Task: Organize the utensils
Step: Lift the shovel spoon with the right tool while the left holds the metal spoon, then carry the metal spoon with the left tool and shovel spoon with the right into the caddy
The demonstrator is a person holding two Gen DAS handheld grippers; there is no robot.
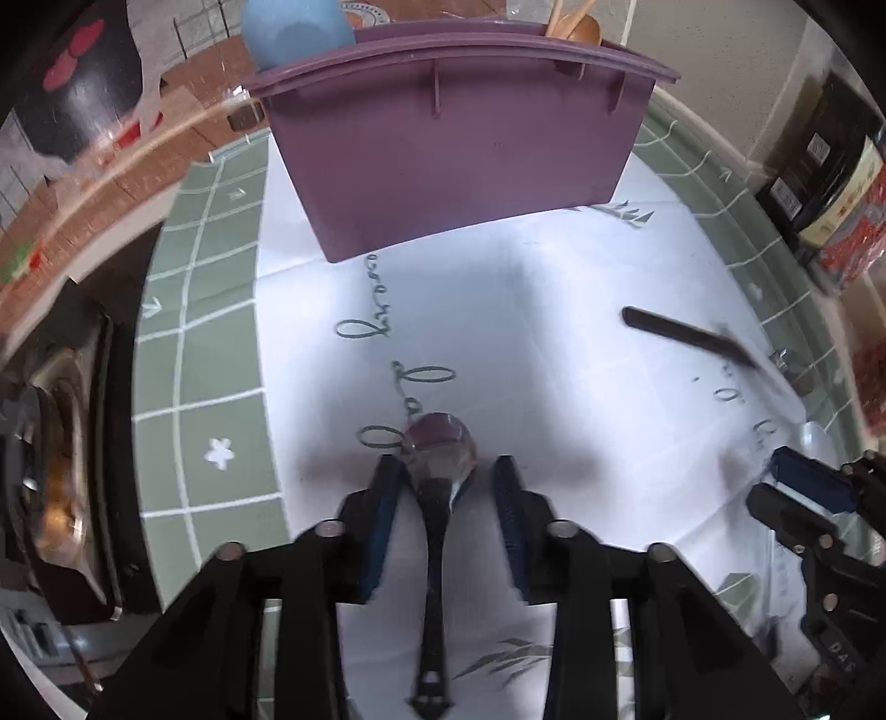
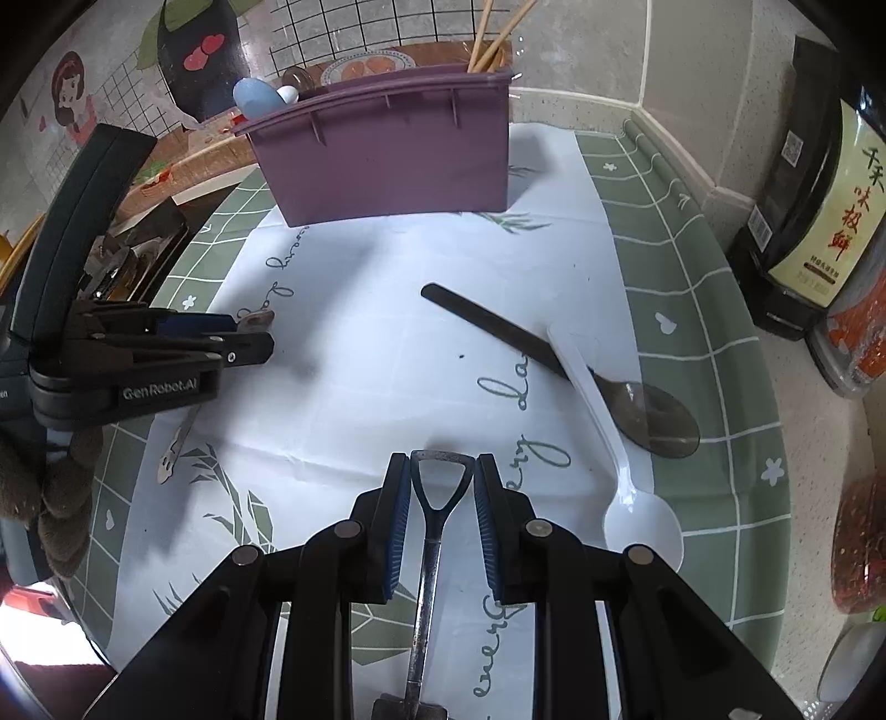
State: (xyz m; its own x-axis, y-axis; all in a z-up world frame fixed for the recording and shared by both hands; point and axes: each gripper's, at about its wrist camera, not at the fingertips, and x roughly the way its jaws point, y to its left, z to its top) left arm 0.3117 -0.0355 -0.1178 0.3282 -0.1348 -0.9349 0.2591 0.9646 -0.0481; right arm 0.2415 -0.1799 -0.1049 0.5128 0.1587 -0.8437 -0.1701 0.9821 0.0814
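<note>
left gripper (image 1: 448, 471) spread astride small metal spoon (image 1: 440, 443), handle along fingers | right gripper (image 2: 443, 476) spread around shovel-handled utensil (image 2: 437, 498) (unpinched) | purple plastic holder (image 1: 454, 155) ahead of both

Utensil holder (image 2: 387, 160) stands at far edge of mat (image 2: 354, 354), chopsticks (image 2: 498, 33) in its right end. Dark spoon (image 2: 554, 354) lies right of centre on mat; white spoon (image 2: 614, 443) crosses over it. Sauce bottle (image 2: 814, 205) far right, off mat.
</note>
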